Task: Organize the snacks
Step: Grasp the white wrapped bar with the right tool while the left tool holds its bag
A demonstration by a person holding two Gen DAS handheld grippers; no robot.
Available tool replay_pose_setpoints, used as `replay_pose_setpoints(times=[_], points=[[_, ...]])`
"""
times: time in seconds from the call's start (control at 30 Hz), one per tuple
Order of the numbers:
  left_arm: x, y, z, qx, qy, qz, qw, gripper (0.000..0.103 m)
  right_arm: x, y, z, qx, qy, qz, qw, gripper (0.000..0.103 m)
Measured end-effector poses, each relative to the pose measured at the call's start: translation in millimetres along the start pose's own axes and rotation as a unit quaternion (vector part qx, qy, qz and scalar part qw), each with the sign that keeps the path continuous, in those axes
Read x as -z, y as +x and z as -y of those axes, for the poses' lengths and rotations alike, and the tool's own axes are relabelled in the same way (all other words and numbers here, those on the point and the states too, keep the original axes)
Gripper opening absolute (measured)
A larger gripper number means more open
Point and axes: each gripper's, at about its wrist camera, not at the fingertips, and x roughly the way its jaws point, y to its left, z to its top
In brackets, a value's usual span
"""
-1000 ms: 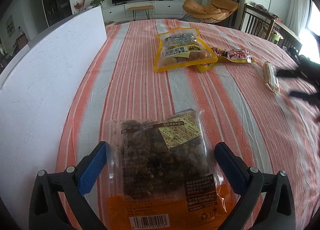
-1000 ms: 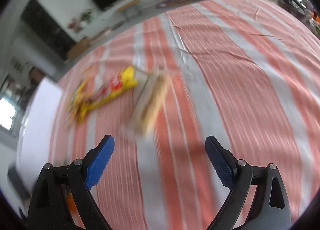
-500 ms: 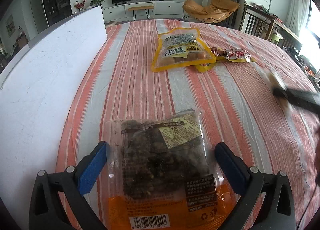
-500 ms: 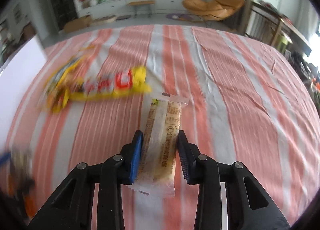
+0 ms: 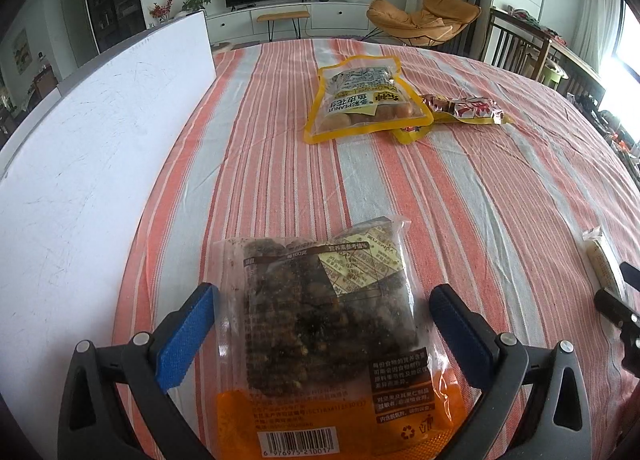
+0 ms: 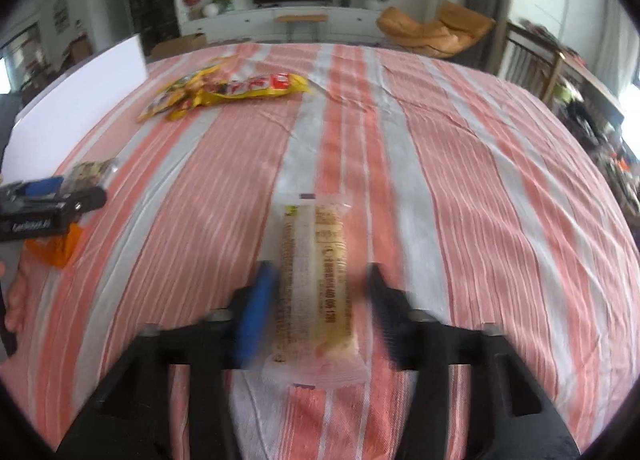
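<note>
Where snacks lie, striped tablecloth, living room.

Your left gripper is black plastic with silver screws and ribbed blue pads on its fingers; your right gripper looks the same.

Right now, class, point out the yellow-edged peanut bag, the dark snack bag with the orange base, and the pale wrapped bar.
yellow-edged peanut bag (image 5: 362, 104), left wrist view, label.
dark snack bag (image 5: 332, 324), left wrist view, clear middle.
pale wrapped bar (image 6: 316, 280), right wrist view, middle.
</note>
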Motion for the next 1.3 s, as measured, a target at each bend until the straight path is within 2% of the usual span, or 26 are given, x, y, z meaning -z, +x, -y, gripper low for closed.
replay_pose_setpoints(times=[0.03, 0.17, 1.3], points=[[0.0, -0.1, -0.2, 0.000, 0.000, 0.000, 1.0000, 0.103, -2.1, 4.3, 1.3, 0.001, 0.007, -0.007, 1.000, 0.086], [0.2, -0.3, -0.2, 0.000, 0.000, 0.000, 1.0000, 0.103, -1.0, 4.8, 3.3, 0.004, 0.012, -0.009, 1.000, 0.087], [1.3, -0.5, 1.6, -0.003, 0.001, -0.001, 1.0000, 0.103, 7.5, -1.5, 3.4, 0.004, 0.015, -0.008, 1.000, 0.089]])
